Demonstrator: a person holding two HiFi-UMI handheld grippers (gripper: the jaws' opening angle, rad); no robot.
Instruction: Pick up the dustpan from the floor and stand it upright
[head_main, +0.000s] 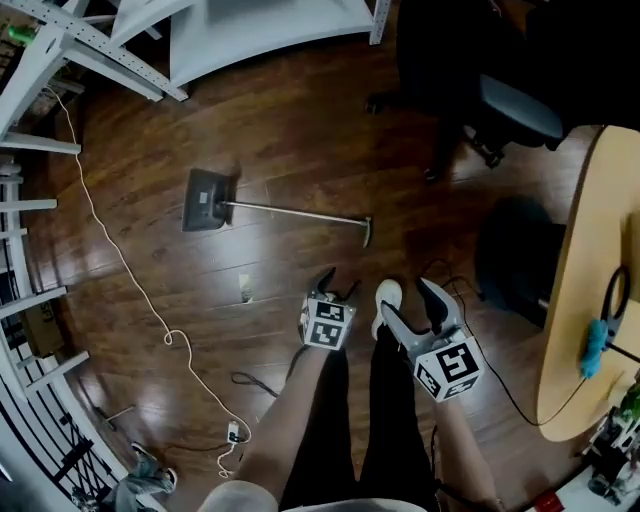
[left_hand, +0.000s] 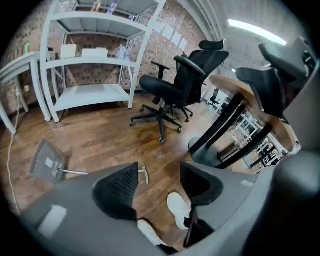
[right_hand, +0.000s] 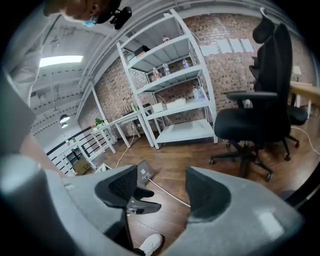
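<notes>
Dustpan (head_main: 207, 200) is lying flat out in the open middle of the wood floor (head_main: 290, 130). Its pan end points toward the shelving (head_main: 260, 30) edge of the room and its handle (head_main: 295, 213) tip is just ahead of the person's shoe (head_main: 387, 300). Left gripper (head_main: 338, 284) and right gripper (head_main: 413, 308) both have their jaws spread with only floor between them, so nothing's grabbed yet. My worry is that skinny metal handle: pinch it near the tip and I'd guess the pan end swings or the rod twists in the pads. Stood up with nothing nearby to lean on, it could just tip over. The white cable (head_main: 110, 250) close by could snag too. In the left gripper view, one jaw covers most of the handle. I can't tell which way the pan faces, and its label is unreadable.
</notes>
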